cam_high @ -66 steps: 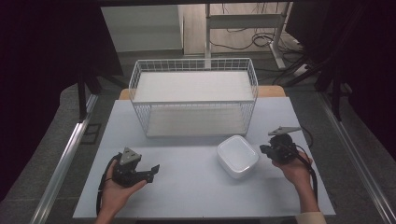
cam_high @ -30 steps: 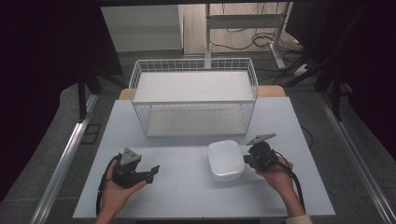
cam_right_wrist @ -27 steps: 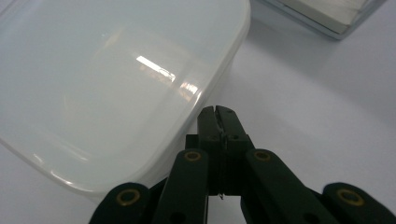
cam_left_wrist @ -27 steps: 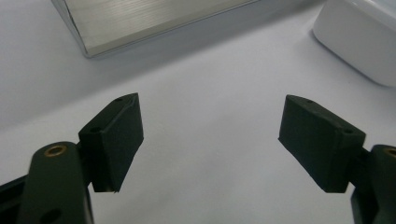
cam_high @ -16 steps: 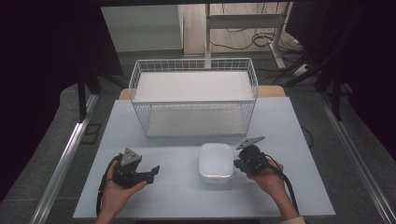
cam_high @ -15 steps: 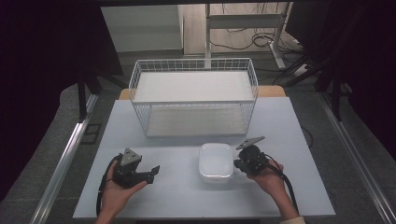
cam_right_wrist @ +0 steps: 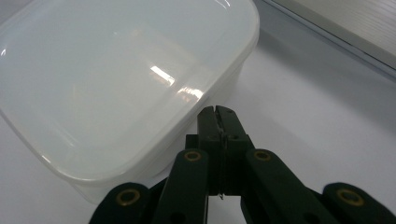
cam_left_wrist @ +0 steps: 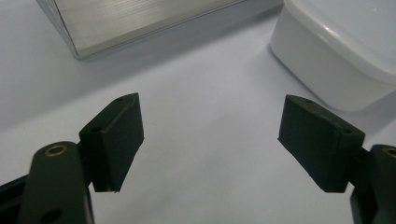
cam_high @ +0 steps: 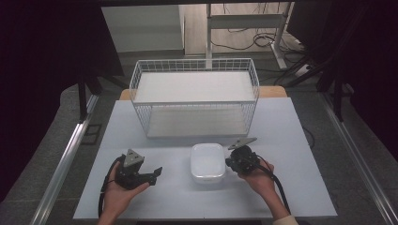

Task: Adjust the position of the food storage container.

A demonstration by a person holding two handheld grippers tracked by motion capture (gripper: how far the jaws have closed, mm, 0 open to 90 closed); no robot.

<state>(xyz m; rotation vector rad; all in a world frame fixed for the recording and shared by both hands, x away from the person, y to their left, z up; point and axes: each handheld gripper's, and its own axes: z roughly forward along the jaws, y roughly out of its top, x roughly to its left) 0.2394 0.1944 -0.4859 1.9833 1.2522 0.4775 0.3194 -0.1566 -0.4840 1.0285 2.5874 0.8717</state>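
Since the earlier frames the white plastic box has slid leftward across the table, from the right side toward the middle, and the right gripper has travelled with it, pressed at its right side. The left gripper has stayed where it was, near the table's front left.

From the high view, the box now sits at the middle of the table, just in front of the white wire basket and apart from it. Its lid is on. The right gripper's jaws are pressed together with nothing between them; in the right gripper view their joined tips meet the box's side wall just under the lid's rim. The person's right hand holds that gripper from behind.

The left gripper rests in the left hand, its jaws standing wide apart and holding nothing; in the left gripper view bare tabletop lies between the pads, and the box is off to the upper right, apart from them.

I can read no brand, label or writing on the box, the basket or the grippers.
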